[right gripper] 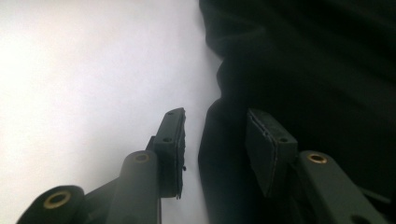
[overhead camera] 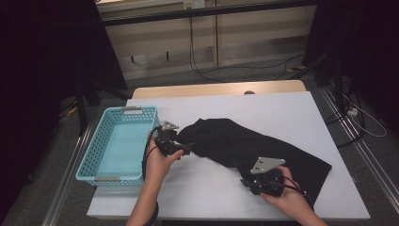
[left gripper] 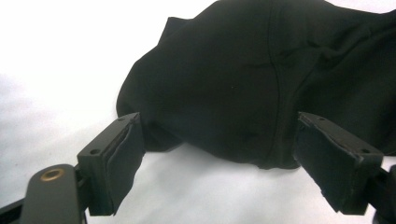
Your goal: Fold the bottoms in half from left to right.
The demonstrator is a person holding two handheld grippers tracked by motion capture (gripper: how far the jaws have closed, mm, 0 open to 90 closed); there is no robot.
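Black garment (overhead camera: 254, 146) lies diagonally across the worktop (overhead camera: 197, 188); left gripper (overhead camera: 184, 149), jaws wide apart, faces its far-left end; right gripper (overhead camera: 248, 182), jaws partly apart, straddles near edge.

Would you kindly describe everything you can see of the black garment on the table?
The black garment is soft, matte cloth with a stitched seam, lying loosely rumpled and slantwise on the white table, from beside the turquoise basket toward the near right corner. The left gripper stands wide open around its bunched end; whether the pads touch is unclear. The right gripper sits partly open at the garment's near edge, a fold of cloth between the jaws, not visibly pinched.
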